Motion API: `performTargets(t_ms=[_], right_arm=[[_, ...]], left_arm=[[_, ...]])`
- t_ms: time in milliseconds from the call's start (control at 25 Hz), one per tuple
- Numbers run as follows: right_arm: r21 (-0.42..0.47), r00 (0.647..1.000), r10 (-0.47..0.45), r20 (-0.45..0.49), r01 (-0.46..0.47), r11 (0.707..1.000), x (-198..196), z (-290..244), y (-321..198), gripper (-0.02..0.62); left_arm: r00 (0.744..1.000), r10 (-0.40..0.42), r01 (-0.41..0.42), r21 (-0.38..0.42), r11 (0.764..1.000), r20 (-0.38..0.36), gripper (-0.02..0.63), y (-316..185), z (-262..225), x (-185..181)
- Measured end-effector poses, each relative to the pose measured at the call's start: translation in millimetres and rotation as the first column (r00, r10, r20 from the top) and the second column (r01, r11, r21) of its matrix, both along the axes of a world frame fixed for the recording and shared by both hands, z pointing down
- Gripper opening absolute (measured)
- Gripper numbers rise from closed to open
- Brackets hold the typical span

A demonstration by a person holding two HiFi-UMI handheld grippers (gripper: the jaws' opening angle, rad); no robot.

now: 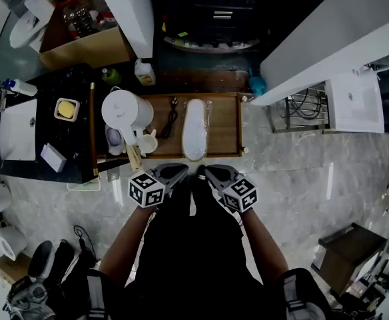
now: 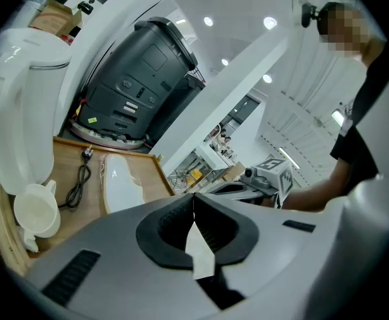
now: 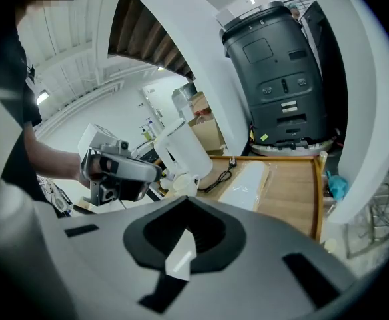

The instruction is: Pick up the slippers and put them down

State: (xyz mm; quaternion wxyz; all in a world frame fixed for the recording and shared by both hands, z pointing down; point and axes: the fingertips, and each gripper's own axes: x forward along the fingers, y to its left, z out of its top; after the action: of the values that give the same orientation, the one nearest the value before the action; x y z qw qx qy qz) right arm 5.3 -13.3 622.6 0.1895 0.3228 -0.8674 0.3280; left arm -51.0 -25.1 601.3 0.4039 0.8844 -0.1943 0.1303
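The white slippers, wrapped in clear plastic, lie flat on a low wooden tray. In the head view my left gripper and right gripper hover side by side just in front of the tray's near edge, tips almost touching each other. Both are shut with nothing between the pads. In the left gripper view the slippers lie ahead and left of the shut left gripper. In the right gripper view the slippers lie beyond the shut right gripper.
On the tray's left stand a white kettle, a small white cup and a black power cord. A black machine sits behind the tray. A dark counter with a sink lies left, a wire rack right.
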Motion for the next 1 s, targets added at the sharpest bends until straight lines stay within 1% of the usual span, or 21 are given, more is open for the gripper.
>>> performTargets(t_ms=[120,280,560,880,960,1000], right_arm=[[-0.021,1.0,-0.008,0.007,0.009,1.0,0,7,0,0.008],[-0.037,1.0,-0.025,-0.01,0.025,0.999,3,20,-3,0.009],[-0.052,0.997,-0.066,-0.028,0.064,0.997,3,37,-11,0.009],[-0.089,0.997,-0.071,-0.02,0.069,0.994,3,58,-19,0.012],[-0.092,0.997,-0.07,-0.018,0.068,0.993,4,63,-22,0.022],[-0.094,0.997,-0.071,-0.017,0.069,0.993,4,66,-23,0.039]], left_arm=[[1.0,-0.014,0.014,-0.007,1.0,-0.01,0.012,-4,5,2],[0.996,-0.056,0.053,-0.038,0.998,-0.072,0.014,-13,10,4],[0.996,-0.076,0.073,-0.053,0.996,-0.056,0.015,-23,31,6],[0.996,-0.082,0.081,-0.079,0.994,-0.021,0.015,-28,61,4],[0.996,-0.086,0.084,-0.086,0.993,-0.015,0.017,-29,68,3],[0.996,-0.088,0.087,-0.088,0.992,-0.012,0.017,-30,72,3]])
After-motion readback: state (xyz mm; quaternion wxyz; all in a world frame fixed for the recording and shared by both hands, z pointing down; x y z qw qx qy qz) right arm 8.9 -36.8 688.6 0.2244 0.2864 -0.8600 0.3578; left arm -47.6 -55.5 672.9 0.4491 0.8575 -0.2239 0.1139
